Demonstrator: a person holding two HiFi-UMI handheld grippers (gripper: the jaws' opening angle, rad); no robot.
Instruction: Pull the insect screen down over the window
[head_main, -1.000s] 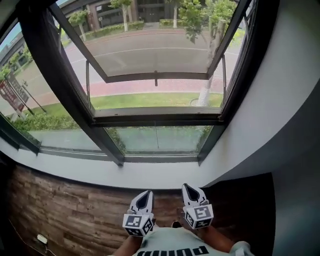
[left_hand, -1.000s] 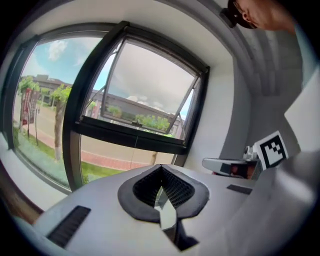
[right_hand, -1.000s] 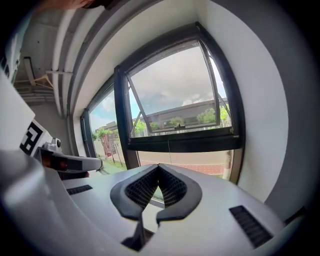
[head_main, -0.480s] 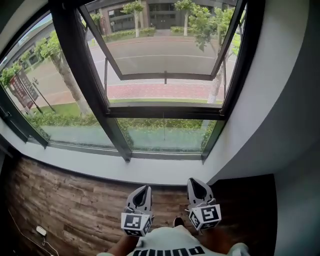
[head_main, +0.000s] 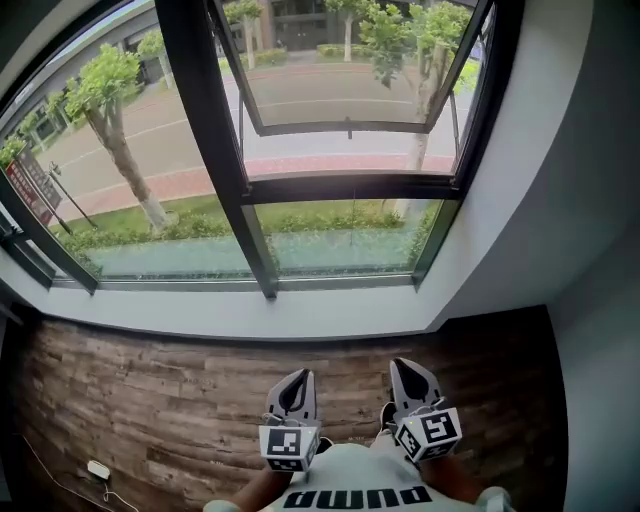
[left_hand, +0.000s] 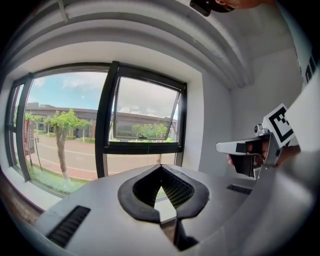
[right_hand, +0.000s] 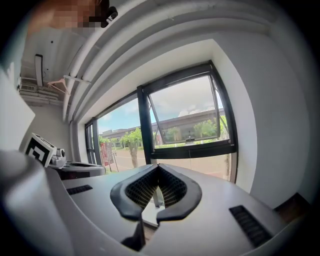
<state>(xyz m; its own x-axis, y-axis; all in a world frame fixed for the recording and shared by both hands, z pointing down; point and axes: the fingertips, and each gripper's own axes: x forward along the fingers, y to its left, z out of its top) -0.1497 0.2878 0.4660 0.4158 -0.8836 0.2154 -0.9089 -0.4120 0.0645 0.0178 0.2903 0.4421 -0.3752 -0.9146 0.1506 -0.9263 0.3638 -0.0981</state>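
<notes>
The black-framed window (head_main: 345, 188) fills the top of the head view. Its upper right sash (head_main: 350, 125) is tilted open outward, with a small handle on its lower rail. No insect screen shows across the opening. Both grippers are held low and close to my body, well short of the white sill (head_main: 250, 315). The left gripper (head_main: 297, 379) is shut and empty. The right gripper (head_main: 405, 366) is also shut with nothing in it. In the left gripper view the shut jaws (left_hand: 161, 168) point at the window (left_hand: 145, 115). The right gripper view shows the same (right_hand: 158, 167).
A wood-plank floor (head_main: 150, 400) lies between me and the sill. A white wall (head_main: 560, 200) closes the right side. A small white device with a cable (head_main: 97, 468) lies on the floor at bottom left. White pipes (right_hand: 150, 40) run along the ceiling.
My view has shifted left and closer, so the window's thick mullion now stands near the centre. Both grippers sit slightly lower and further right in view, still shut.
</notes>
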